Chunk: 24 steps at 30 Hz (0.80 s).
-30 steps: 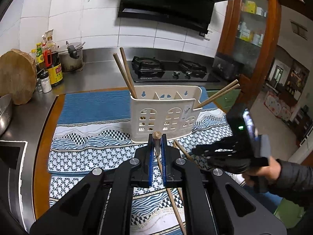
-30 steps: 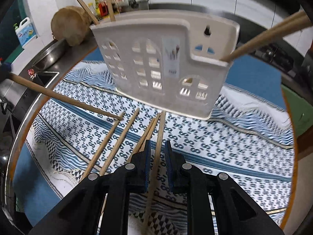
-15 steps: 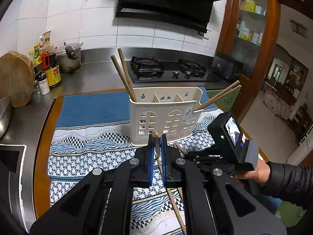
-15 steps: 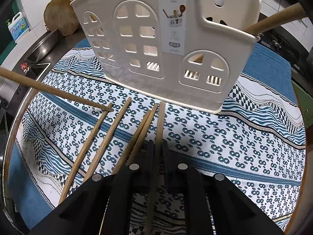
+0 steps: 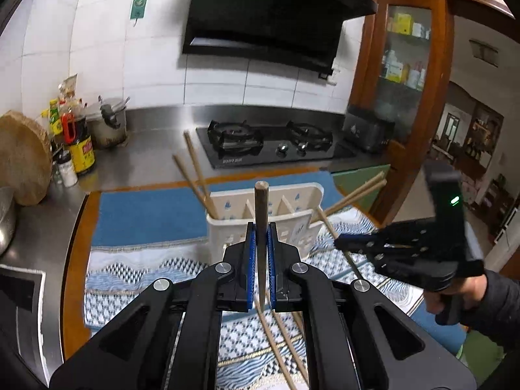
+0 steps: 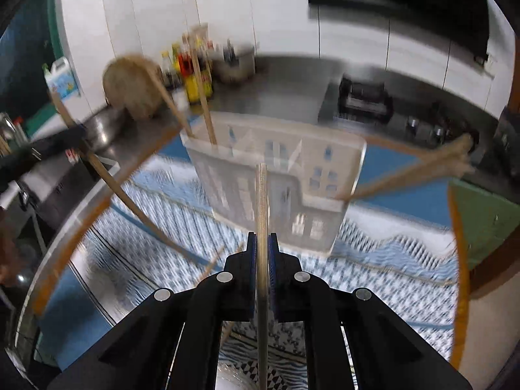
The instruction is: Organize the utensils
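The left gripper squeezes a chopstick that sticks up past its tips, just in front of the white holder on the patterned cloth. The right gripper pinches another stick, pointing at the same holder. Two sticks lean out the holder's far left corner and two poke out its right side. Loose sticks lie on the near cloth.

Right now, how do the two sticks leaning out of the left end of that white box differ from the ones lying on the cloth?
The holder chopsticks stand tilted, lower ends inside a compartment. The cloth chopsticks lie flat and loose, outside it. Both are plain brown wooden sticks.
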Each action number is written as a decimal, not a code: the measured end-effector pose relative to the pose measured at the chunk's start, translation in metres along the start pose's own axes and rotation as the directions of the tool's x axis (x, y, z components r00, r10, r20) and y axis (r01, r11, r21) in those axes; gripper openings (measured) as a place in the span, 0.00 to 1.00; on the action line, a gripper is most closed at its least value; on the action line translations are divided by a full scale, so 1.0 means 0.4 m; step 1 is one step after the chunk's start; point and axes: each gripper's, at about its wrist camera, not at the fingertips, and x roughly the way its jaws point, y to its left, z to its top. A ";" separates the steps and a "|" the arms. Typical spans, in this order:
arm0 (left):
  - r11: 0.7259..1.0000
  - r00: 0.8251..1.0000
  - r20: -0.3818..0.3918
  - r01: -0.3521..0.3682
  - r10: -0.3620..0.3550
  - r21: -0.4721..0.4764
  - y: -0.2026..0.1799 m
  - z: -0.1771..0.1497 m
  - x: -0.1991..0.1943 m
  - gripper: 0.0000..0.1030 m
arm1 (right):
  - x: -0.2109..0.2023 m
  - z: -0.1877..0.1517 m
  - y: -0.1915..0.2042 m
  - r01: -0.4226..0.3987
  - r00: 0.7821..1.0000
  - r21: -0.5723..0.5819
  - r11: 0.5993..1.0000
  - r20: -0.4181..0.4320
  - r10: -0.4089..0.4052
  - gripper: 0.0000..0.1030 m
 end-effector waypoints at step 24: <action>1.000 0.990 0.142 -0.016 0.012 0.027 0.033 0.275 0.066 0.06 | -0.053 0.322 -0.096 0.110 0.842 0.096 0.989 0.519 -0.144 0.07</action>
